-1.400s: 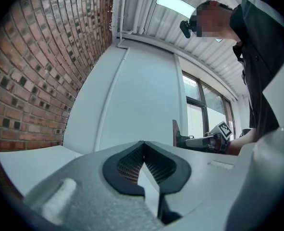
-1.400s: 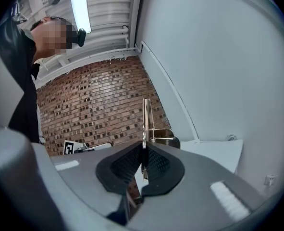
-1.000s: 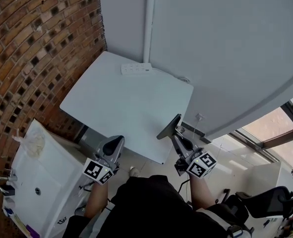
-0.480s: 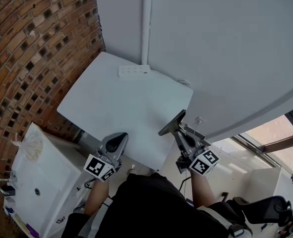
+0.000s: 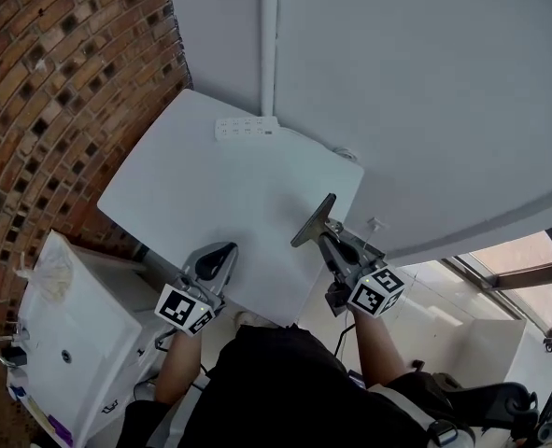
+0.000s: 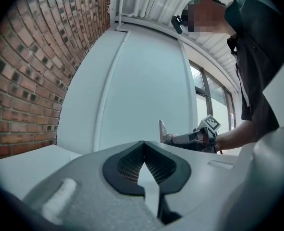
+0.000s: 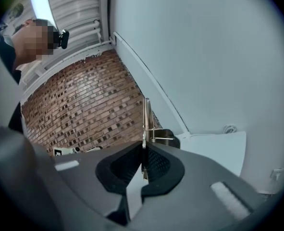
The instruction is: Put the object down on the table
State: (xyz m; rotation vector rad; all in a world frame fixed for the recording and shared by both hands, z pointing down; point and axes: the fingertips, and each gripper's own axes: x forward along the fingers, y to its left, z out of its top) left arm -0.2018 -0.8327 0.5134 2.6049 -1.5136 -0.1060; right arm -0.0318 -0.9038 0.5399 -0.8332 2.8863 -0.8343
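My right gripper (image 5: 328, 239) is shut on a thin, flat, dark metal tool (image 5: 313, 220). It holds the tool tilted above the right part of the white table (image 5: 210, 185). In the right gripper view the tool (image 7: 146, 121) stands edge-on between the closed jaws of this gripper (image 7: 142, 149). From the left gripper view the tool (image 6: 161, 129) shows as a narrow blade sticking up from the right gripper (image 6: 173, 138). My left gripper (image 5: 221, 256) hangs over the table's near edge. Its jaws (image 6: 142, 146) are shut with nothing between them.
A white power strip (image 5: 246, 128) lies at the table's far edge by a wall pipe (image 5: 269, 45). A brick wall (image 5: 51, 91) runs along the left. A white cabinet (image 5: 79, 315) stands to the near left. The person's dark clothing fills the bottom of the head view.
Both grippers have moved a little forward over the table's near part. The right one still carries the tool. Neither pair of jaws has changed.
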